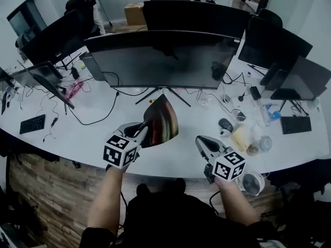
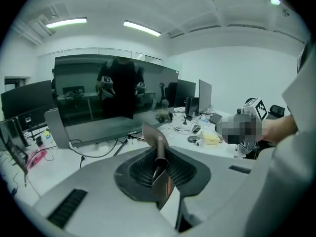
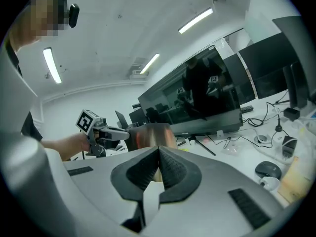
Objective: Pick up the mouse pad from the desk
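The left gripper (image 1: 144, 130) is clamped on the mouse pad's (image 1: 163, 120) edge, holding it clear above the desk's (image 1: 88, 133) front edge. The right gripper (image 1: 200, 140) is closed and empty. The lift looks done; what remains is holding the pad steady.

An office: a long white desk (image 1: 93, 134) crowded with monitors (image 1: 160, 61) and keyboards (image 1: 32, 123).

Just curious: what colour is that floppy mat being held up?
The thin mouse pad is dark, streaked red-orange; head view.
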Action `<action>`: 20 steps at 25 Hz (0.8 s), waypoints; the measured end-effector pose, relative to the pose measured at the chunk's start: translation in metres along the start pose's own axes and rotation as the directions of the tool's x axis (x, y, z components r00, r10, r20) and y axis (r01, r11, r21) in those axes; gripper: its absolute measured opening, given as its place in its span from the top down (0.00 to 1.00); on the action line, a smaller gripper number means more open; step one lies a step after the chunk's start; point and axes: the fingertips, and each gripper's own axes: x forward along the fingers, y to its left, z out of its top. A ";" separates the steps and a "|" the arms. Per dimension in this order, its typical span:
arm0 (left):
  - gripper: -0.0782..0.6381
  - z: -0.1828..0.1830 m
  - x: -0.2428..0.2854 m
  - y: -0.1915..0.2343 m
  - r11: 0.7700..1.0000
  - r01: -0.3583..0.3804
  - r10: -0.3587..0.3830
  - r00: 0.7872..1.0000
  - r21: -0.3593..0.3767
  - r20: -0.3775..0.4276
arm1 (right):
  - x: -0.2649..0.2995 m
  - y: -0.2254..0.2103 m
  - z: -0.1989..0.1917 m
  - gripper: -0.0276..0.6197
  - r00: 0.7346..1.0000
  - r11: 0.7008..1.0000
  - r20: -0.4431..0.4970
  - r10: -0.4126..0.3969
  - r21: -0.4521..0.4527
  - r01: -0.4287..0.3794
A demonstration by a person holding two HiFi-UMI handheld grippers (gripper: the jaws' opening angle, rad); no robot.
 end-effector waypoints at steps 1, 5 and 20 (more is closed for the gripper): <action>0.82 0.001 -0.008 0.005 1.000 0.000 0.000 1.000 -0.003 0.012 | 0.004 0.005 0.002 0.95 1.000 1.000 0.001 -0.003 -0.008 0.003; 0.82 0.002 -0.041 0.026 1.000 0.018 -0.018 0.998 -0.007 0.055 | 0.021 0.028 0.012 0.95 0.999 0.999 0.027 -0.025 -0.025 0.026; 0.82 -0.020 -0.188 0.131 0.999 -0.035 0.035 0.977 -0.006 0.211 | 0.071 0.169 0.055 0.95 0.986 0.983 0.156 -0.060 -0.162 0.085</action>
